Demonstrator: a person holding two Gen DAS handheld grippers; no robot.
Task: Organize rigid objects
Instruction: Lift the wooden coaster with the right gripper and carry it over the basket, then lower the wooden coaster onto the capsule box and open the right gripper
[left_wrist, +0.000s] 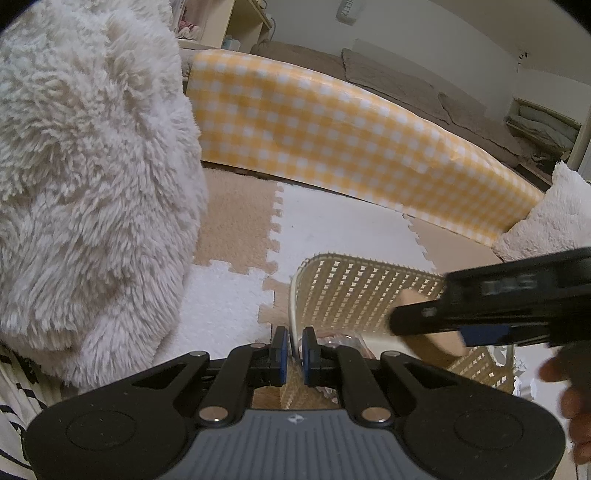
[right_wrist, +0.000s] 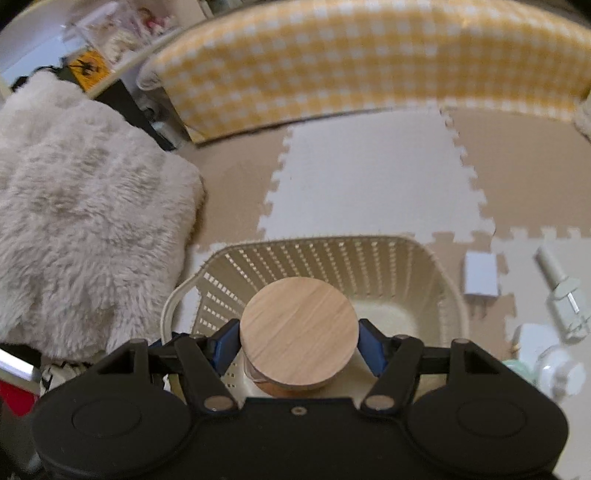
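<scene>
Wooden-lidded jar (right_wrist: 299, 339) sits tight in your right claw (right_wrist: 297, 349), so lower it gently into the basket (right_wrist: 436, 266) while your shut left claw (left_wrist: 294, 349) pinches the rim.

Blurred, covered and cropped parts

The wooden lid (right_wrist: 299, 332) hides most of the jar beneath it; the right gripper (left_wrist: 424, 326) is motion-blurred, and a clear bottle (right_wrist: 563, 295) at the right edge stays indistinct.

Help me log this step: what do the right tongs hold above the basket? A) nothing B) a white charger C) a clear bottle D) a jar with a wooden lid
D: the right tongs clamp a jar with a round wooden lid, above the basket.
</scene>
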